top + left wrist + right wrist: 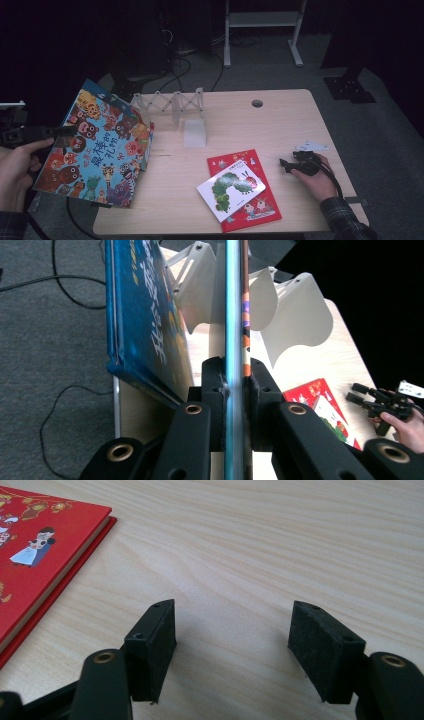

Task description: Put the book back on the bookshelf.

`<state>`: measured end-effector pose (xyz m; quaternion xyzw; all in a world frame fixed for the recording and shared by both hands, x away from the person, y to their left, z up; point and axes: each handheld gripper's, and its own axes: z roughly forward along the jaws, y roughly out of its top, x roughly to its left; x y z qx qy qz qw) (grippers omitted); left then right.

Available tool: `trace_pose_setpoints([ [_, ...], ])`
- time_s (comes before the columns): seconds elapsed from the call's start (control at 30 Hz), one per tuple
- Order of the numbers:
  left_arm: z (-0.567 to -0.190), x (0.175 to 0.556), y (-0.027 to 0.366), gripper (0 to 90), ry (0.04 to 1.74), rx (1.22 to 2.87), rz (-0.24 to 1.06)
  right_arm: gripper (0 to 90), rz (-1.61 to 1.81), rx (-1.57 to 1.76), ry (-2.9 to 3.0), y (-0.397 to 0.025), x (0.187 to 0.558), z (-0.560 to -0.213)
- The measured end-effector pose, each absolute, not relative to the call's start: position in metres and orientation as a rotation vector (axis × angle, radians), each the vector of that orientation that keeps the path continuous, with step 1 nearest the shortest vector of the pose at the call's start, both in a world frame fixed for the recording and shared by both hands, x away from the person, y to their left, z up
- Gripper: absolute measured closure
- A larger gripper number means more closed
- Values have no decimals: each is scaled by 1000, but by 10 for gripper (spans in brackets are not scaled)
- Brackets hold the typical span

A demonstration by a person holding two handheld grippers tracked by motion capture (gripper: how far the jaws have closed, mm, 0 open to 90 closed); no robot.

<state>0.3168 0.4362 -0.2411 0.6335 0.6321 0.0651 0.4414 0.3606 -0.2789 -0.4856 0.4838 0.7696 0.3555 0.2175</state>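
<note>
A large blue picture book (pixel 100 145) with cartoon animals hangs tilted in the air past the table's left edge. My left gripper (pixel 71 130) is shut on its left side. In the left gripper view the jaws (pixel 234 375) pinch a thin cover edge, and the thicker blue part (pixel 145 315) hangs beside them. A red book (pixel 250 200) lies flat at the front of the table with a white caterpillar book (pixel 230 189) on top. My right gripper (pixel 283 164) rests open on the wood just right of the red book (pixel 40 545), nothing between its pads (pixel 155 640).
A white zigzag book rack (pixel 172 104) stands at the back left of the table, with its dividers (pixel 295 315) just behind the held book. A cable hole (pixel 257 103) sits near the far edge. Cables (pixel 180 70) and a white frame (pixel 260 20) are on the floor beyond.
</note>
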Motion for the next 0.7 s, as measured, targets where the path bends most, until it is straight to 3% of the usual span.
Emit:
trace_pose_setpoints([
  [0.7, -238, 354, 430, 814, 1657, 1535, 193, 343, 985, 1343, 2131, -279, 360, -486],
])
